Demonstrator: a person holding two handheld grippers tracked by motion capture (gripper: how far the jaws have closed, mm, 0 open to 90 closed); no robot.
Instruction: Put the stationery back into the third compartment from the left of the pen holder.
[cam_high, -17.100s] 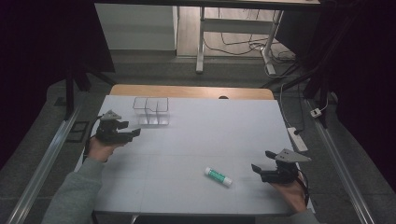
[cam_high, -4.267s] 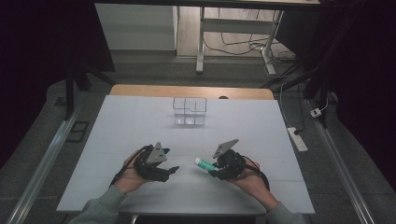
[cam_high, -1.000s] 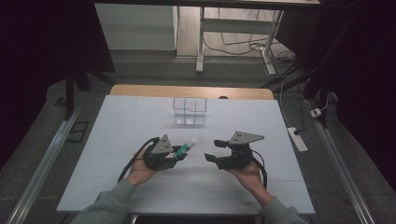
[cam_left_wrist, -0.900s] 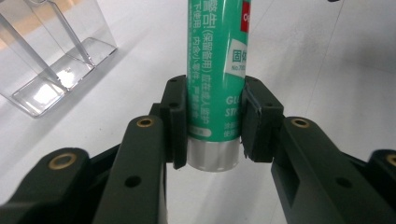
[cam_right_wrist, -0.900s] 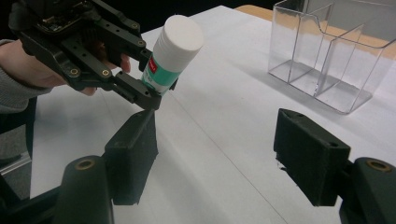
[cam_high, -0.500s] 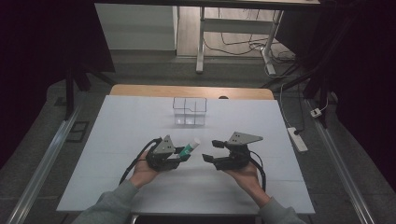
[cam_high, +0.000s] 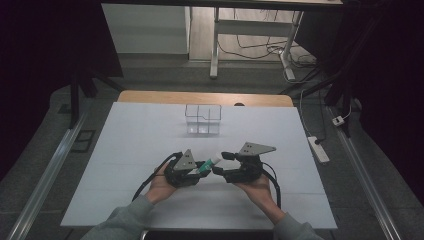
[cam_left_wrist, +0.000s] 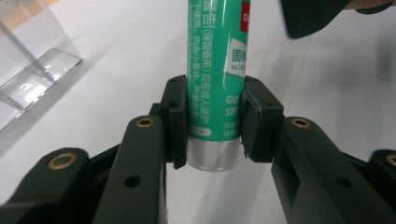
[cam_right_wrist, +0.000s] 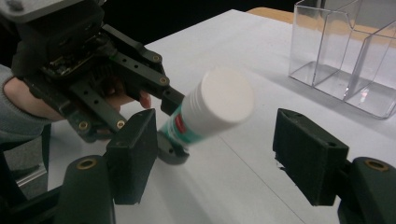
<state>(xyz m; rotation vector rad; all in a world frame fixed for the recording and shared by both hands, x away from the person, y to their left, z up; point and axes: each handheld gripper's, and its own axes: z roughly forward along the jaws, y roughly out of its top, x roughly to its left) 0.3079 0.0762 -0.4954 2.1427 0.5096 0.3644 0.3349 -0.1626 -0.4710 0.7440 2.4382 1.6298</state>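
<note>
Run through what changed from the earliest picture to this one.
The green glue stick with a white cap left the table near the right gripper and is now clamped in the left gripper, its cap pointing between the right gripper's open jaws. Both hands came in to the table's near middle. The clear plastic divided organiser sits further right along the far edge. The white table is unchanged.

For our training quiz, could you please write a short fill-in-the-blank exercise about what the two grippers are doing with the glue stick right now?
1. The left gripper is shut on the green glue stick near its ____ end.
2. The stick's round cap is ____ in colour.
3. The right gripper has its jaws ____, either side of that cap.
4. The clear plastic organiser on the white table holds ____.

Missing words: bottom; white; open; nothing
</note>
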